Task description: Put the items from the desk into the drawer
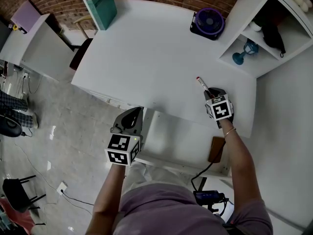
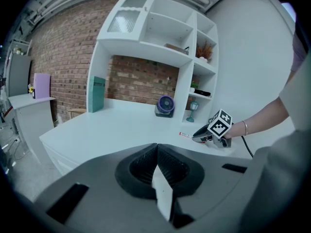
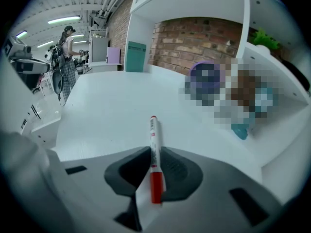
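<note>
Open office or studio; white desk (image 1: 146,48), brick wall (image 2: 141,84), white shelving (image 2: 160,38), ceiling strip lights (image 3: 63,19).

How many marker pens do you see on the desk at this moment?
1. The red-capped marker pen is between the closed jaws of the right gripper, at the right side of the white desk. More may be hidden on the shelves.

left gripper (image 1: 132,112), right gripper (image 1: 210,92): dark grey, 2 b&w marker cubes (image 1: 122,150) (image 1: 218,108); lilac tee (image 1: 161,204); wrist bangle (image 1: 230,130).
</note>
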A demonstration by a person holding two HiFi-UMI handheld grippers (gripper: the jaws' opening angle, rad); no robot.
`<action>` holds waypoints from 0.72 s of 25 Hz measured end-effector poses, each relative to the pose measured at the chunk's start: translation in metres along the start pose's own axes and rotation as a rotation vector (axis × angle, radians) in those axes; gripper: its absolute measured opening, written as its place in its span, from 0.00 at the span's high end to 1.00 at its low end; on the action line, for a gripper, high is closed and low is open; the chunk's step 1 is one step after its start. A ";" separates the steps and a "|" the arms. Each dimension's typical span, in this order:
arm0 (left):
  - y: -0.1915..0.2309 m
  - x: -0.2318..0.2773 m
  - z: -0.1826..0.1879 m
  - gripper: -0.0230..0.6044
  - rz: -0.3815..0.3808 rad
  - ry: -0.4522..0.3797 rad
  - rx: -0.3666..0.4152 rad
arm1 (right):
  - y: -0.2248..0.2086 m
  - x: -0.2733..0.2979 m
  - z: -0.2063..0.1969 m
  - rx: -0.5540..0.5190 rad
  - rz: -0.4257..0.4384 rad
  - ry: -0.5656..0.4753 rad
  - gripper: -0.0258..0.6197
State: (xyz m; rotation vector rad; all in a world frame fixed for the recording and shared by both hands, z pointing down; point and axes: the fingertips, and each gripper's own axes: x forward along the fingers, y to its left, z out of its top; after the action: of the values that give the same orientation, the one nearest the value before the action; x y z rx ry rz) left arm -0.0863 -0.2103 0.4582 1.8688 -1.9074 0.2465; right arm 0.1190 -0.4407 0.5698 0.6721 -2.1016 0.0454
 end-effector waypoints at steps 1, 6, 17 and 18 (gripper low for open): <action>0.001 -0.001 0.000 0.97 0.000 0.000 -0.001 | 0.000 -0.001 -0.001 0.000 -0.003 0.004 0.85; 0.004 -0.005 0.001 0.97 0.004 -0.004 0.001 | 0.002 -0.007 -0.002 0.052 -0.002 -0.013 0.85; 0.000 -0.008 0.001 0.97 -0.019 -0.010 0.014 | 0.037 -0.056 0.015 0.149 0.028 -0.163 0.85; 0.000 -0.010 0.000 0.97 -0.023 -0.010 0.017 | 0.043 -0.062 0.018 0.154 0.032 -0.178 0.85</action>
State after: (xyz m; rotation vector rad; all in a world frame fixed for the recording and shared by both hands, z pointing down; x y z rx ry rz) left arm -0.0862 -0.2016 0.4542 1.9050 -1.8952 0.2480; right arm 0.1128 -0.3815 0.5206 0.7577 -2.2975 0.1724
